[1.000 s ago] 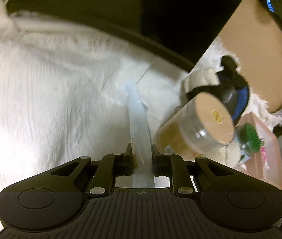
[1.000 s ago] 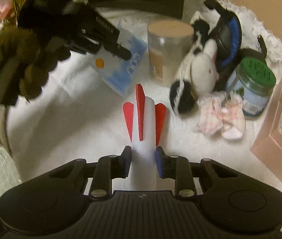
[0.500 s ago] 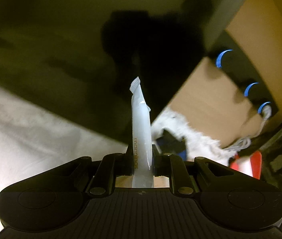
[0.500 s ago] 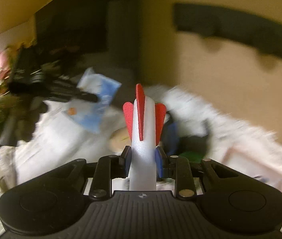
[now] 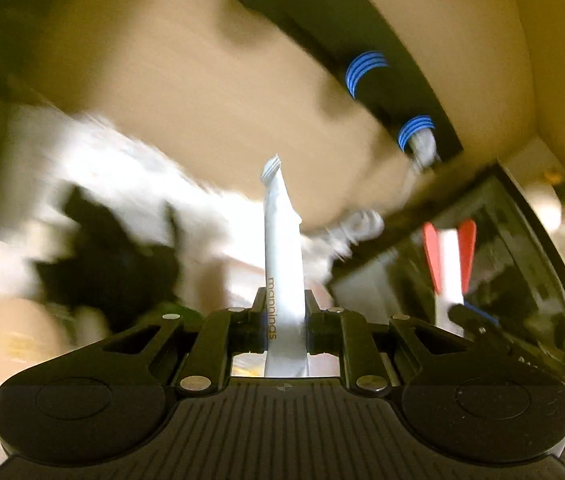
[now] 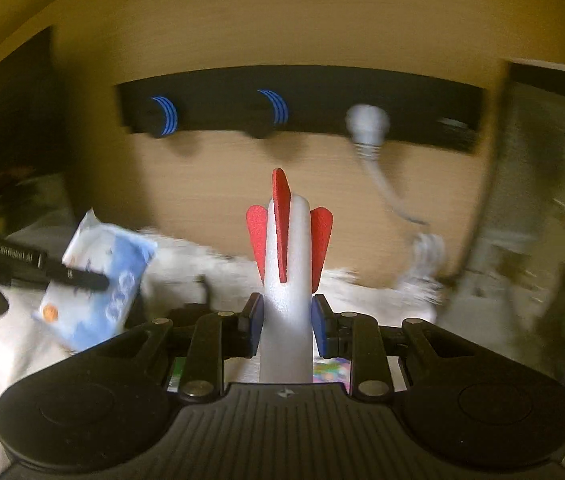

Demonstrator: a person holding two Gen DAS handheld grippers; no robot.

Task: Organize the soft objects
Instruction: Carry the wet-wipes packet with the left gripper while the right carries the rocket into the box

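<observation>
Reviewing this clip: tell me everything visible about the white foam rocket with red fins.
The foam rocket is a white, grainy foam cylinder with a rounded tip and three red foam fins near that end. It stands upright between the right gripper jaws, whose blue pads press its body on both sides, fins clear above them. Nothing else touches it. In the left wrist view it appears blurred at right.

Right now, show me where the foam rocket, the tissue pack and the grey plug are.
foam rocket [image 6: 284, 280]: right wrist view, white body.
tissue pack [image 6: 98, 280]: right wrist view, blue printed face.
grey plug [image 6: 367, 122]: right wrist view, rounded head.
</observation>
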